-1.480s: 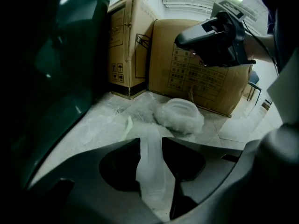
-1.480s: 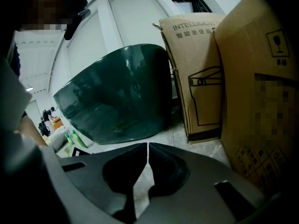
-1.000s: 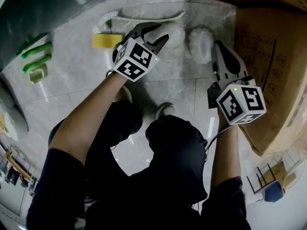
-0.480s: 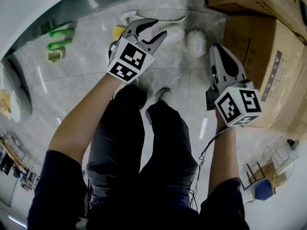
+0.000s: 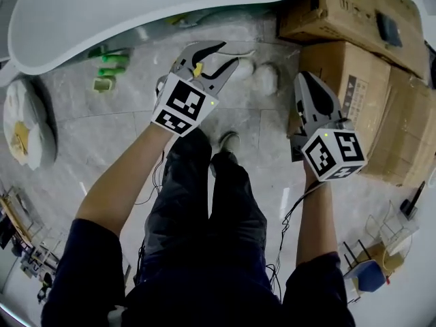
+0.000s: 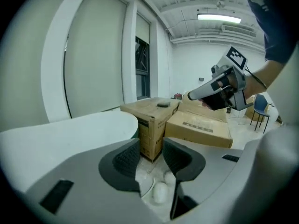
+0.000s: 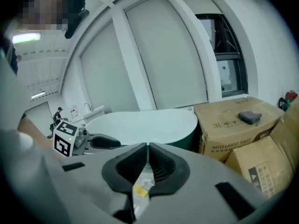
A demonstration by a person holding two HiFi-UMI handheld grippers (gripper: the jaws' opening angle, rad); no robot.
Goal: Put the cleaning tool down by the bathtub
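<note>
The white cleaning tool lies on the marble floor next to the bathtub (image 5: 136,5). Its thin handle (image 5: 243,52) leads to two fluffy round heads (image 5: 266,78). My left gripper (image 5: 228,52) hangs above it, open, with nothing between its fingers. In the left gripper view the round heads (image 6: 160,192) show far below through the gap of the left gripper (image 6: 151,148). My right gripper (image 5: 304,78) is shut and holds nothing, up beside the boxes. In the right gripper view the right gripper (image 7: 147,147) has its tips touching, with a yellow sponge (image 7: 140,190) on the floor beneath.
Cardboard boxes (image 5: 354,19) are stacked at the right, against the tub's end. Green gloves (image 5: 109,61) and a yellow sponge (image 5: 198,67) lie by the tub. A white bag (image 5: 24,125) sits at the left, and the person's shoe (image 5: 229,142) stands below the tool.
The person has risen, so both grippers are now higher above the floor and the tub has come into view. The cleaning tool stays on the floor.
</note>
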